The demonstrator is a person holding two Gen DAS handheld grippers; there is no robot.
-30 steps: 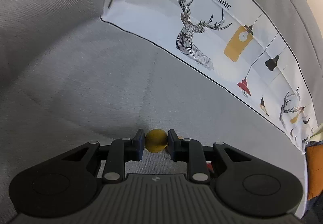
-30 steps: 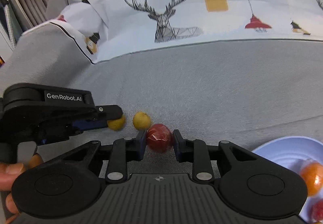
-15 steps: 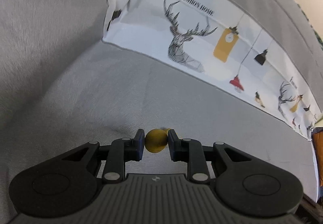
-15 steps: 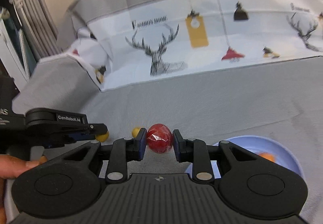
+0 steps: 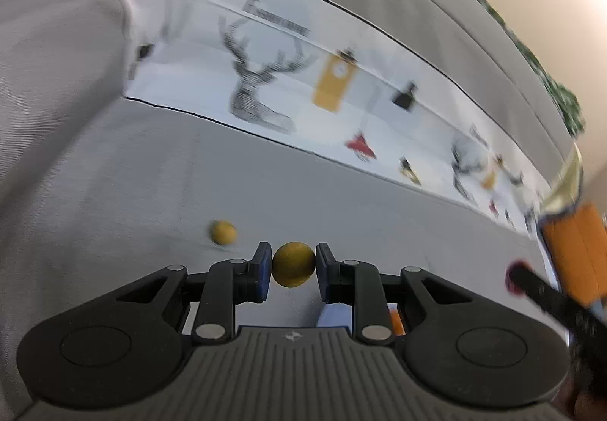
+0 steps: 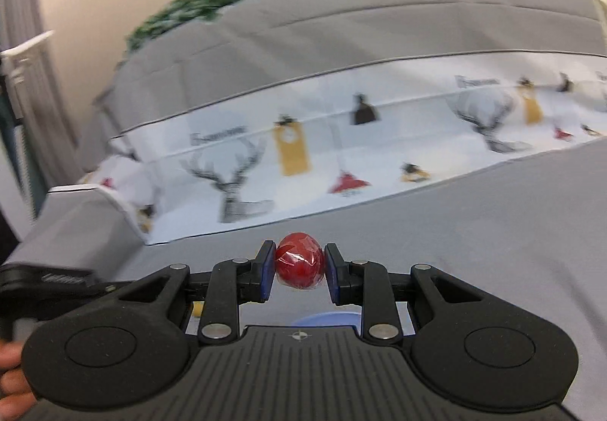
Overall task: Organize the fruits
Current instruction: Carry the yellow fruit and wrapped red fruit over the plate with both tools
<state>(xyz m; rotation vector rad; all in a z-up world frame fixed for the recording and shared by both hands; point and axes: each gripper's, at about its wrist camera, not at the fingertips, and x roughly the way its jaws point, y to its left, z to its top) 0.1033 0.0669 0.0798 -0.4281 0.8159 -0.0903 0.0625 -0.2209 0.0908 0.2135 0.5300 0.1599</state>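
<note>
A: What are the claws carrying?

B: The left gripper (image 5: 294, 269) is pinching a yellow fruit (image 5: 293, 264); the right gripper (image 6: 297, 266) is clamping a shiny red fruit (image 6: 299, 260). Both are hanging above the grey sofa seat (image 5: 132, 186).

A: Anything cut off?

B: The blue plate (image 6: 326, 318) is barely peeking out under the right gripper. Another yellow fruit (image 5: 223, 232) is lying blurred on the seat.

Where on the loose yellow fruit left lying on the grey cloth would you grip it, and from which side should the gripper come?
Grip the loose yellow fruit across its widest middle, coming down from above. It is small and round and lies alone on the grey cloth, so any pair of opposite sides would probably serve; a low, centred pinch should keep it from rolling away.
</note>
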